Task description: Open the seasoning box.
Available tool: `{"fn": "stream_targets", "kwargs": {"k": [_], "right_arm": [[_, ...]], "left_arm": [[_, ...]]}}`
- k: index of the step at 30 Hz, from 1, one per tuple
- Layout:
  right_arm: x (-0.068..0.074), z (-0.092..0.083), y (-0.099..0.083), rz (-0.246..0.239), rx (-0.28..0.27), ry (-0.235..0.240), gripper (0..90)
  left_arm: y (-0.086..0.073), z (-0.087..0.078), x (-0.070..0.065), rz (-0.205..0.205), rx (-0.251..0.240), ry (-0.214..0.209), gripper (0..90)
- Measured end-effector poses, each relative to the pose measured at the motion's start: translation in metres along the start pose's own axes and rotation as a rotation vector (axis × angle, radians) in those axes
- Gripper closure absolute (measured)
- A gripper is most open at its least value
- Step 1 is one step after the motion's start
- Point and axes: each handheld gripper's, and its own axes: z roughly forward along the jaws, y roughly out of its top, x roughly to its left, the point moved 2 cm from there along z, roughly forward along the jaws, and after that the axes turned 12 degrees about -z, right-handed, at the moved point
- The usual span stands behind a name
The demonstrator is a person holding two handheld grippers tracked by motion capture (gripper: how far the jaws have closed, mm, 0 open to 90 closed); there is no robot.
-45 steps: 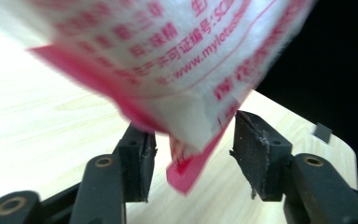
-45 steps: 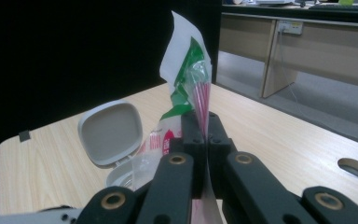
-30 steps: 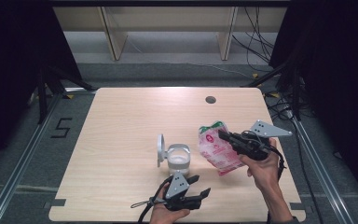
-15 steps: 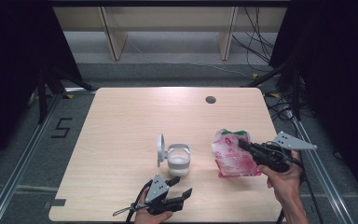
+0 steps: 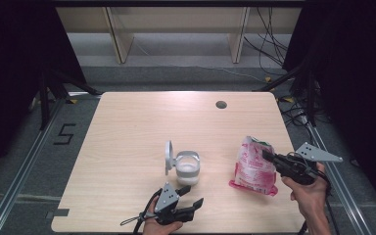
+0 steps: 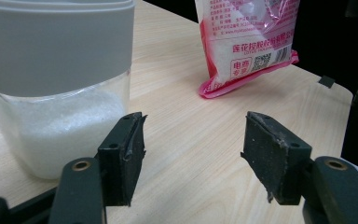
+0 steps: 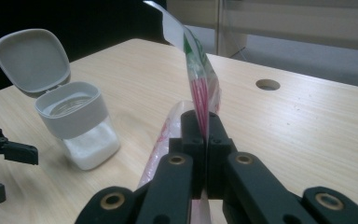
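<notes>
While the right gripper (image 5: 267, 155) is pinching the upper edge of a pink and white plastic bag of white granules (image 5: 253, 166), its two black jaws are pressing flat together on the film, as the right gripper view shows with the thin edge of the bag rising from between them. That bag is resting with its bottom seam on the pale wooden table (image 5: 127, 127), towards the table's right side, and is leaning slightly. A hand (image 5: 309, 196) is gripping the tool from the near right corner.

The left gripper (image 5: 192, 195) is hovering near the table's front edge, just in front of a clear plastic jar with a grey collar and a hinged grey lid (image 5: 186, 167). Its jaws are standing spread apart with nothing between them; in the left gripper view bare tabletop is showing in the gap, the jar (image 6: 56, 88) is sitting just beyond the left-hand jaw, and the bag (image 6: 247, 42) is standing farther off. The jar is holding white granules in its lower part, and its lid is standing swung open on the left side. A small round hole (image 5: 221, 104) is showing in the tabletop towards the far edge.
</notes>
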Motion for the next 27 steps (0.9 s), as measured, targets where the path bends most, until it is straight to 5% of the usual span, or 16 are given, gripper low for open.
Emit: {"fn": "stream_targets", "kwargs": {"k": [6,10,14,16,17,20,24,27], "right_arm": [[0.0,0.003,0.0,-0.013,-0.002,-0.023,90.0],[-0.003,0.003,-0.001,-0.045,0.006,-0.039,90.0],[-0.002,0.004,-0.002,-0.028,0.014,-0.035,90.0],[-0.002,0.004,-0.003,-0.034,0.033,-0.047,90.0],[-0.003,0.006,-0.004,-0.044,0.026,-0.062,90.0],[-0.001,0.007,-0.006,-0.024,0.061,-0.069,90.0],[-0.005,0.012,-0.011,-0.08,0.08,-0.1,90.0],[-0.003,0.014,-0.014,-0.051,0.122,-0.116,90.0]], "left_arm": [[0.0,-0.001,-0.001,-0.019,-0.007,0.014,37.6],[0.001,-0.002,0.001,0.004,0.001,0.019,37.5],[0.001,-0.004,0.0,-0.035,-0.023,0.02,37.4],[0.002,-0.007,0.002,0.008,-0.006,0.027,37.6],[0.002,-0.007,0.002,-0.017,-0.018,0.024,37.6],[0.003,-0.009,0.004,-0.008,-0.016,0.038,37.3],[0.004,-0.014,0.006,-0.04,-0.035,0.049,36.6],[0.005,-0.016,0.007,-0.048,-0.047,0.053,35.9]]}}
